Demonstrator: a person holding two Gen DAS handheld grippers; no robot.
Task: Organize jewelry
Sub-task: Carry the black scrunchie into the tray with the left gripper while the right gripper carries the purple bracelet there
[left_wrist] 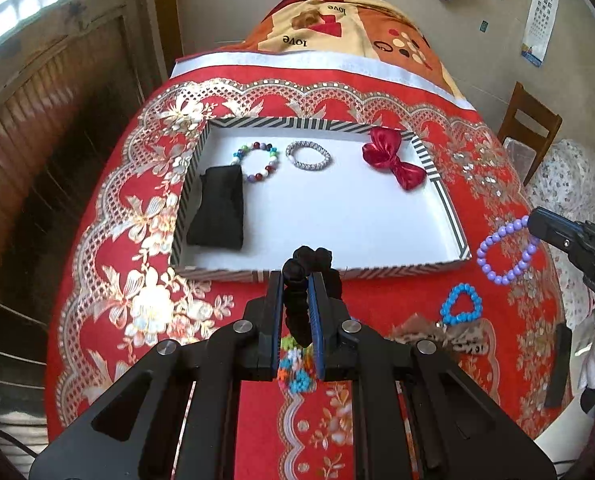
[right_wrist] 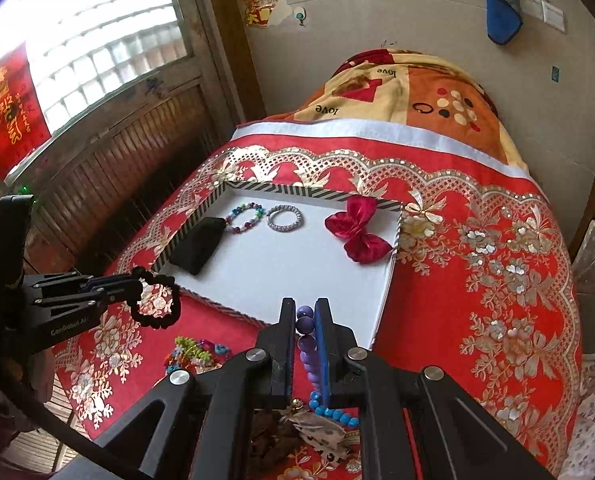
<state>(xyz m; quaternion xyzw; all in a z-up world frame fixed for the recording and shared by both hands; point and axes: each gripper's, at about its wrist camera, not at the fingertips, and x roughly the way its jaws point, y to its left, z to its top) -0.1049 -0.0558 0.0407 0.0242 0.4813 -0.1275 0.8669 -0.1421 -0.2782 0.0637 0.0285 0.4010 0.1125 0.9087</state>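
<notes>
The left fingers point(left_wrist: 296, 280) pinch a black bracelet point(left_wrist: 311, 264), nearly closed. The right fingers point(right_wrist: 306, 312) pinch a purple bracelet point(right_wrist: 306, 324) likewise. The tray point(left_wrist: 449, 208) lies just beyond both.

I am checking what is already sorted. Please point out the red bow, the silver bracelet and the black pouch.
red bow point(left_wrist: 393, 160), left wrist view, on its centre knot
silver bracelet point(left_wrist: 297, 162), left wrist view, on its band
black pouch point(right_wrist: 199, 244), right wrist view, on its middle

White tray point(left_wrist: 377, 248), striped rim: black pouch point(left_wrist: 219, 210) left, 2 bracelets point(left_wrist: 256, 162) far, red bow point(left_wrist: 393, 158) right. Black bracelet point(left_wrist: 309, 268) and purple bracelet point(left_wrist: 505, 250) held aloft.
</notes>
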